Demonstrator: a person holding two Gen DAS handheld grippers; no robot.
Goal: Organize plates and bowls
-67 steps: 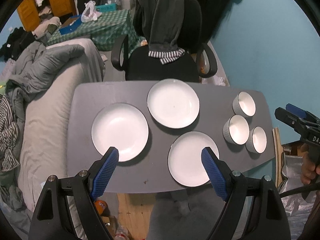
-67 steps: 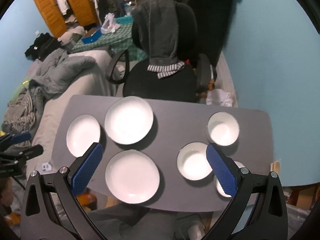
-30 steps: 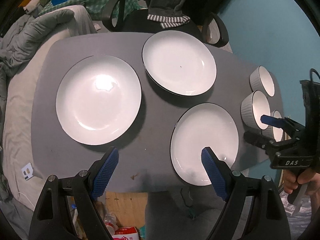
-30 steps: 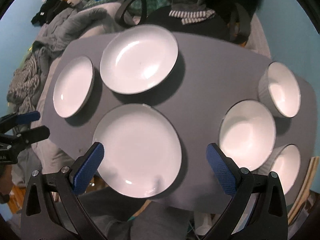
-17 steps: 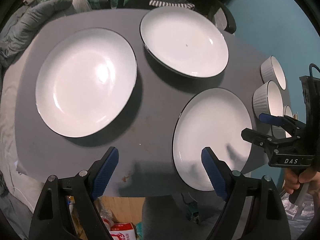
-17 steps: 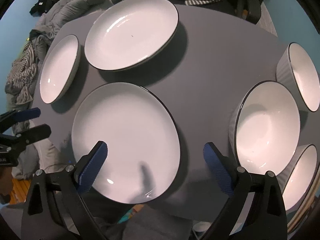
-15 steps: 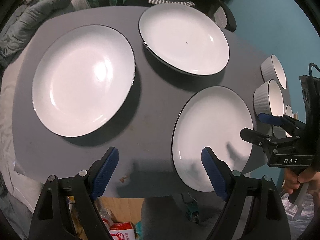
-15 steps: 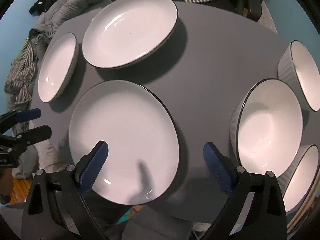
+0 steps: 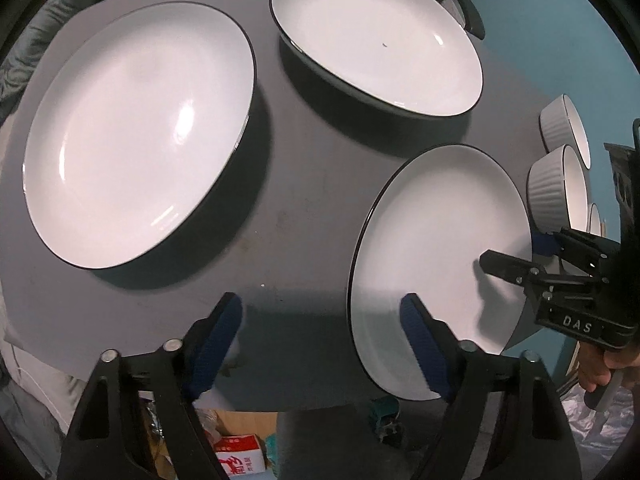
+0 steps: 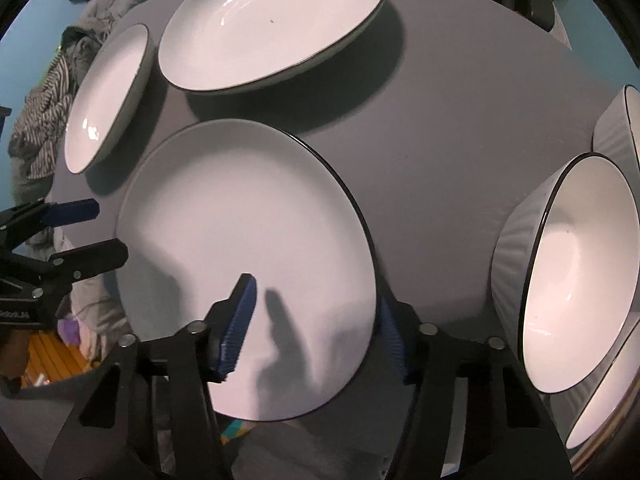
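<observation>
Below me, grey table (image 9: 312, 168) carries three white plates and three ribbed bowls (image 10: 572, 280) at its right end. My right gripper (image 10: 316, 324), jaws just narrowing, straddles the near plate's (image 10: 240, 220) right rim, not pressing yet. Left gripper (image 9: 320, 340) stands wide over its left rim.

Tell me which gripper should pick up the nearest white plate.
Right. The right gripper already straddles the near rim of the white black-rimmed plate, and its jaws have just been closing around it. The left gripper hangs wider open, mostly over the bare grey tabletop beside that plate.
</observation>
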